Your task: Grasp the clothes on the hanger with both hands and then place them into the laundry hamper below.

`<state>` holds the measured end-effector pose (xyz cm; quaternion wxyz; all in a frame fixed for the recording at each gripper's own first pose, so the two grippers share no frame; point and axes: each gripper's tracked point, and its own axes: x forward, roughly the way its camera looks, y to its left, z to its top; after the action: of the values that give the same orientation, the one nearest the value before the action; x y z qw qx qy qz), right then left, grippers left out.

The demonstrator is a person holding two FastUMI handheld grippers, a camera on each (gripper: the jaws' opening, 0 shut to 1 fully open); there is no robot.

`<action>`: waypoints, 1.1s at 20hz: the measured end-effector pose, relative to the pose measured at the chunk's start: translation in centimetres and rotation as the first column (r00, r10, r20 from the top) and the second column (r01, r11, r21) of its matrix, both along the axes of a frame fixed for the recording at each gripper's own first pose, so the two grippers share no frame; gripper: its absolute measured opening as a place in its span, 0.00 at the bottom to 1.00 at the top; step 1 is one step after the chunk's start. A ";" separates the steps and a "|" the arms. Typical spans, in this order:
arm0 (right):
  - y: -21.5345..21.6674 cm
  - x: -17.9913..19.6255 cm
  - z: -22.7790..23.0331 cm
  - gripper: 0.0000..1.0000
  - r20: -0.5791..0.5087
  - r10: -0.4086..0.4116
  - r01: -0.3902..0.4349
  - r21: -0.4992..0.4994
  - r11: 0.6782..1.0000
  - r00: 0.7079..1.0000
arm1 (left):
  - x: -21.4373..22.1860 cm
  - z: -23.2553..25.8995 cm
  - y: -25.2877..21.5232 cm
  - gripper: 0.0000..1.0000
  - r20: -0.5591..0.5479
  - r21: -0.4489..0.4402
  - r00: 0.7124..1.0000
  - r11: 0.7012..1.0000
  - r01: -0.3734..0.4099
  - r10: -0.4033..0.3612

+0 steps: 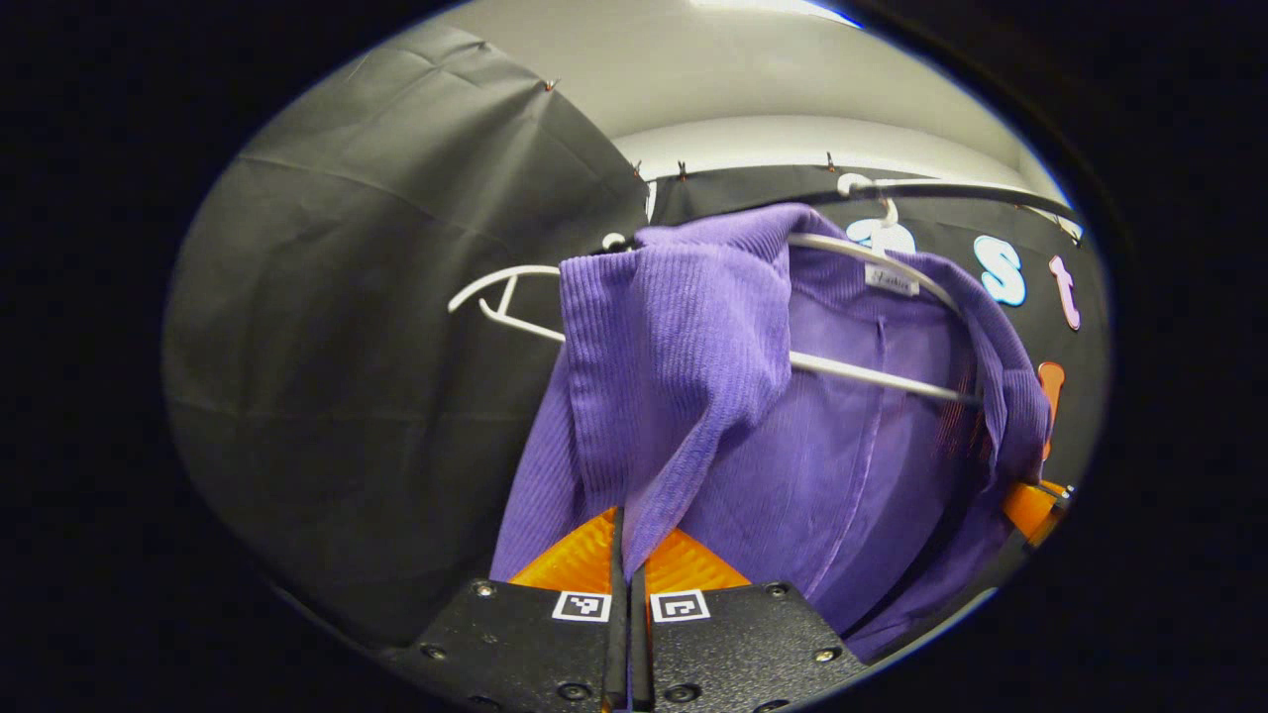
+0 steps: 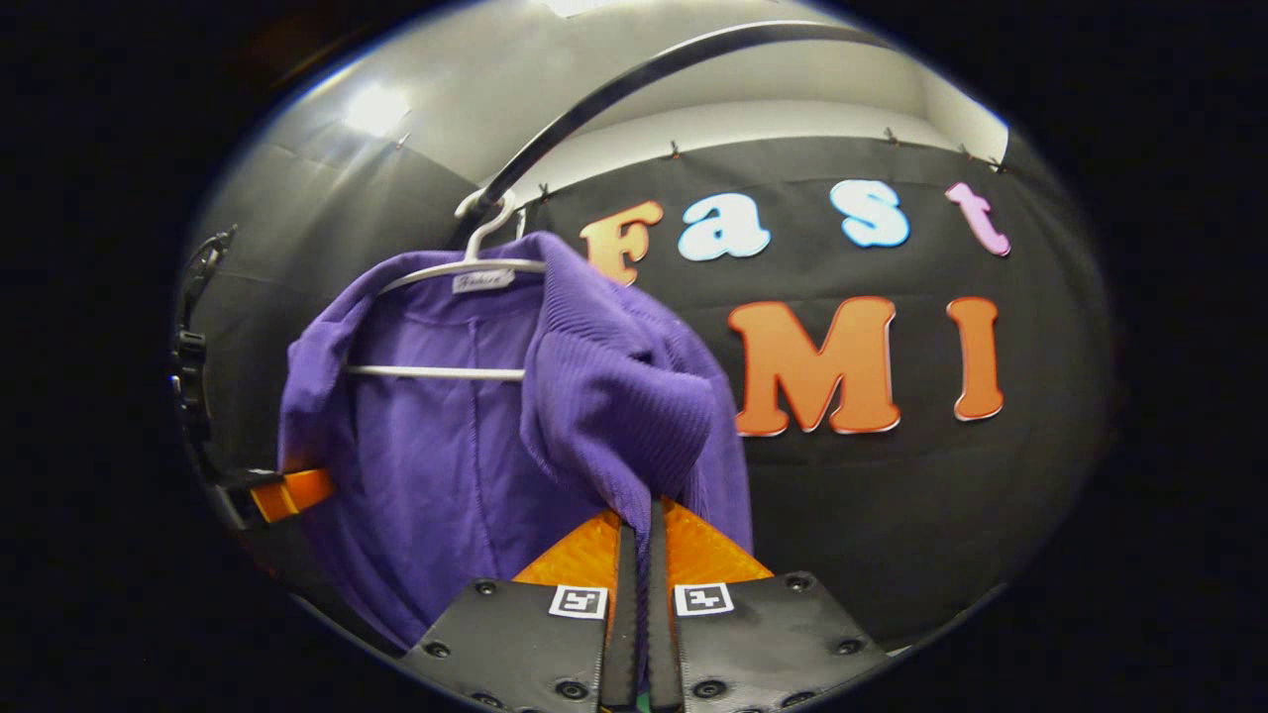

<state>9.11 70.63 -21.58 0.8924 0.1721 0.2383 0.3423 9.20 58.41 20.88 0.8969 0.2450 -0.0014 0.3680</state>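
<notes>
There was one purple ribbed cardigan [image 1: 693,356] and it hung on one white hanger [image 1: 505,297]. The hanger's hook went over one dark rail [image 2: 634,79] up high. One end of the hanger stuck out bare on the side, and the cardigan was bunched over toward the other end.

There were two grippers. The left gripper [image 1: 627,540] had its two fingers squeezed together on a fold of the cardigan, with the cloth going down between them. The right gripper [image 2: 642,530] was pinched on the other front edge of the cardigan in the same way.

In the right gripper view, the left gripper [image 2: 287,492] also peeked out past the far edge of the cardigan.

Behind the cardigan hung the booth's black cloth wall [image 1: 376,327], pinned up along its top edge. Above it was a pale wall and ceiling [image 1: 713,59], with a bright light [image 2: 376,107] shining up there.
</notes>
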 end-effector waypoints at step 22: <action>-2.4 15.0 -3.0 0.11 0.087 -0.310 0.315 -0.052 0.948 0.947 | 1.0 11.1 12.0 0.01 0.186 -0.035 0.967 0.985 -0.169 0.173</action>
<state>24.14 68.20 -24.54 0.9492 0.1651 0.1839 0.1950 10.17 70.39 31.99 0.8600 0.1999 -0.0615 0.4654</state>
